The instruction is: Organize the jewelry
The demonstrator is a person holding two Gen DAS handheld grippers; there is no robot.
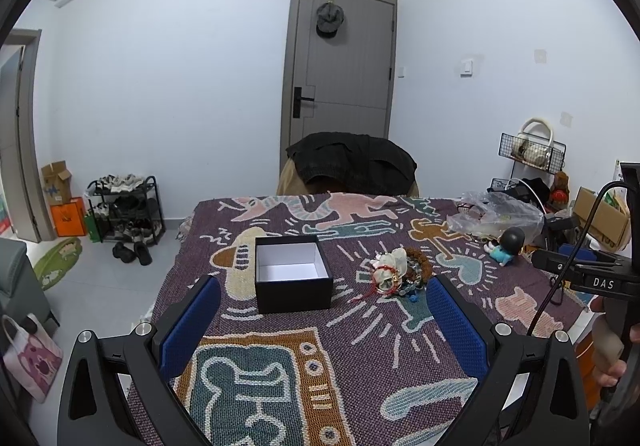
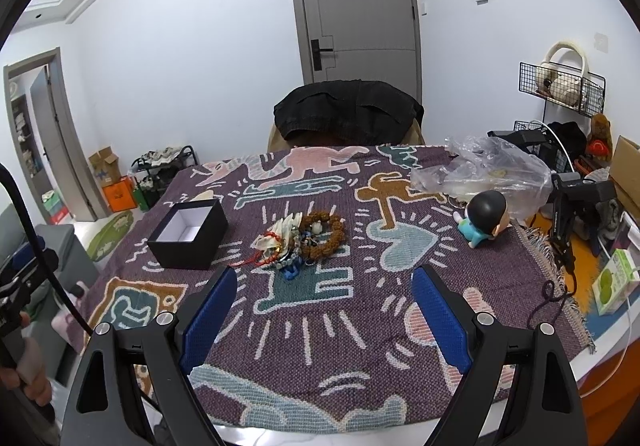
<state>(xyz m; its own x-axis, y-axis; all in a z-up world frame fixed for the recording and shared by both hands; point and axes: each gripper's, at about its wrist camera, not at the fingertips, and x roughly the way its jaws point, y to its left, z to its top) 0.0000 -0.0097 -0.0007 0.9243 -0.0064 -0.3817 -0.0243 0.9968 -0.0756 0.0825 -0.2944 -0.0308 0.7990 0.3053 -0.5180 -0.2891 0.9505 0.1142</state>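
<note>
Both blue-padded grippers, left gripper point(image 1: 323, 300) and right gripper point(image 2: 323, 288), gape wide and empty above the patterned woven cloth point(image 2: 360, 326). Tangled bead bracelets point(image 2: 304, 240) beside the open black cardboard box point(image 2: 188, 234) could snag together, dragging neighbours along.

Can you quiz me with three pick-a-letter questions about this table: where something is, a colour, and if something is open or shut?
1. Where is the jewelry pile?
A. inside the box
B. on the blanket beside the box
C. on the floor

2. What colour are the claw pads?
A. blue
B. red
C. yellow

3. How is the black box?
A. lid on
C. open and empty
B. tipped over

Answers:
1 B, the beads lie on the patterned blanket, apart from the box.
2 A, both claws' pads are blue.
3 C, there is no lid and only its white inside shows.
</note>
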